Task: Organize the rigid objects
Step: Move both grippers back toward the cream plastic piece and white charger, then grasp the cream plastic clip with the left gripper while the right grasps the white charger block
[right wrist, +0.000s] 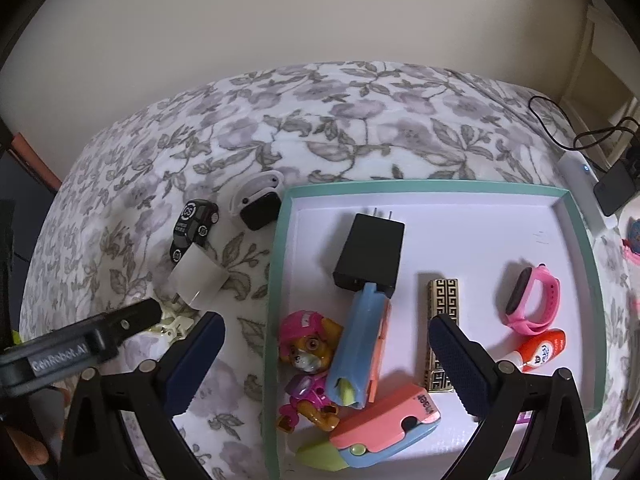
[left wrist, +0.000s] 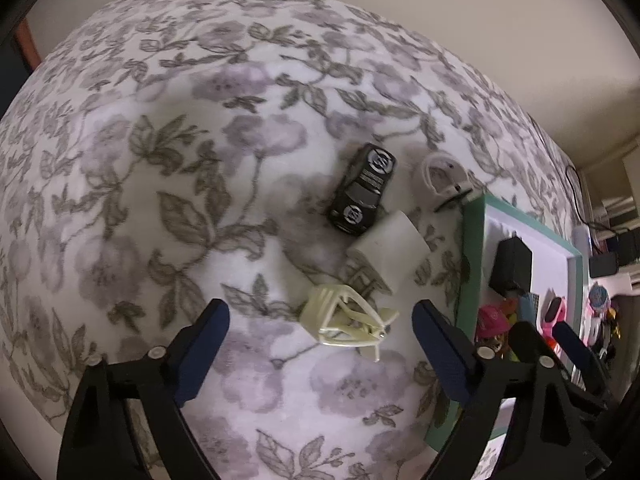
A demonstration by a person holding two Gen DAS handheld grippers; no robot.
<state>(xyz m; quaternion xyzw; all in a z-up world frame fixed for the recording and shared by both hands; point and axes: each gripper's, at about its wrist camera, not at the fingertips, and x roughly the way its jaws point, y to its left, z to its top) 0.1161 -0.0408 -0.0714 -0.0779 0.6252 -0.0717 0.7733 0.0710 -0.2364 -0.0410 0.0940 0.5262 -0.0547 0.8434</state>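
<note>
One pale clip between open left tool fingers; untouched.

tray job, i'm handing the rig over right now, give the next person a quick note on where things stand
Left gripper: jaws open, astride the pale hair clip, not gripping it.
Right gripper: jaws open, empty, over the tray.
Done: black charger, pup figure, pink watch, gold lighter and glue bottle in the tray.
Left on the bedspread: clip, white adapter, toy car, white-strapped watch.
</note>
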